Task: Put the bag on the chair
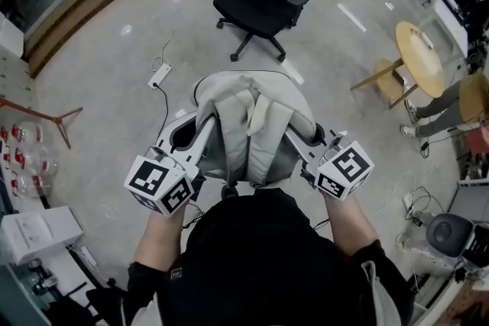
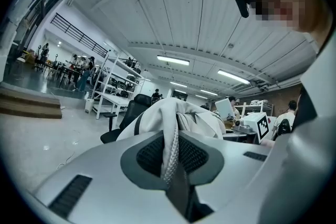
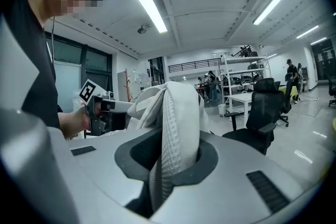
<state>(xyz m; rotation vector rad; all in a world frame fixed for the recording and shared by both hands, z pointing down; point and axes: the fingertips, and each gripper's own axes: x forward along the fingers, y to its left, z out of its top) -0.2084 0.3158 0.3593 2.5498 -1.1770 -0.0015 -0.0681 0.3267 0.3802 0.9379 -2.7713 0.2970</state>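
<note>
A pale grey backpack (image 1: 248,126) hangs in the air in front of me, held up by its two shoulder straps. My left gripper (image 1: 200,137) is shut on the left strap (image 2: 170,152), which runs up between its jaws. My right gripper (image 3: 173,157) is shut on the right padded strap (image 3: 177,128). Both grippers sit at the bag's near side, one at each flank, the right gripper (image 1: 300,141) level with the left. The black office chair (image 1: 267,0) stands on the floor beyond the bag, its seat bare; it also shows as the chair (image 3: 261,115) at the right and the chair (image 2: 127,115) behind the bag.
A white power strip (image 1: 159,75) with its cable lies on the floor left of the chair. Round wooden tables (image 1: 420,57) and a seated person's legs (image 1: 439,109) are at the right. Wooden steps (image 1: 76,8) run along the far left, and white shelving (image 3: 239,81) stands behind.
</note>
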